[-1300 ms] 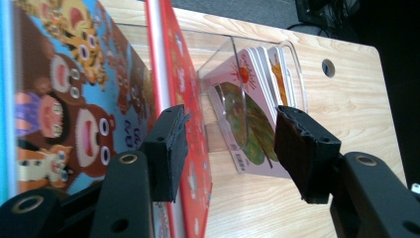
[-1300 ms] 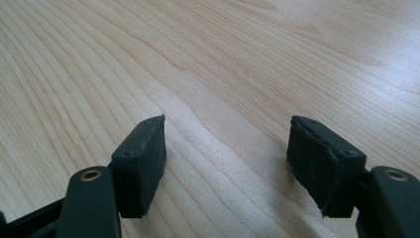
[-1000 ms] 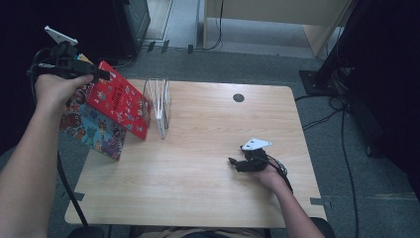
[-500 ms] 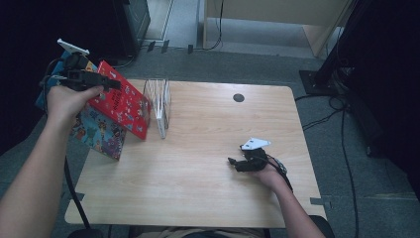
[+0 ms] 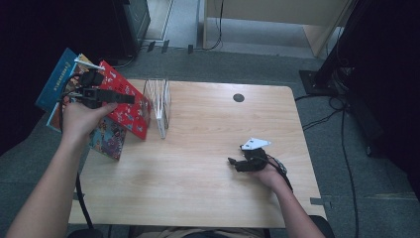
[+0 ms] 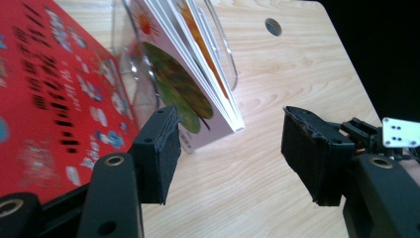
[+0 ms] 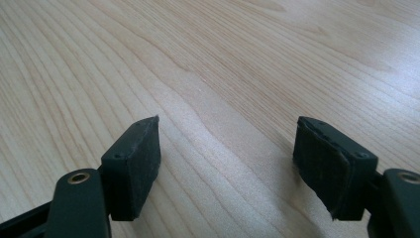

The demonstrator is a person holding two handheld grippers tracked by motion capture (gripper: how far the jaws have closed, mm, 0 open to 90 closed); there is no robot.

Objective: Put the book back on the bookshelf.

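My left gripper (image 5: pixel 130 99) hovers over the table's left edge, above a red picture book (image 5: pixel 133 116) that leans beside a clear book rack (image 5: pixel 158 94). In the left gripper view the left gripper (image 6: pixel 230 153) is open with nothing between its pads; the red book (image 6: pixel 54 99) lies to its left. Thin white books (image 6: pixel 198 84) stand in the clear rack (image 6: pixel 223 49) just ahead of it. My right gripper (image 5: pixel 233 161) rests low on the wooden table (image 5: pixel 208 188) at the right. In its own view the right gripper (image 7: pixel 225 163) stands open over bare wood.
A colourful book (image 5: pixel 106 139) and a blue book (image 5: pixel 57 79) lie under and behind the red one, hanging past the table's left edge. A dark cable hole (image 5: pixel 238 97) sits near the far edge. Cables and furniture legs (image 5: pixel 337 99) stand on the floor to the right.
My left hand has moved right and down, bringing its gripper closer to the red book and the rack. The right hand has stayed where it was.
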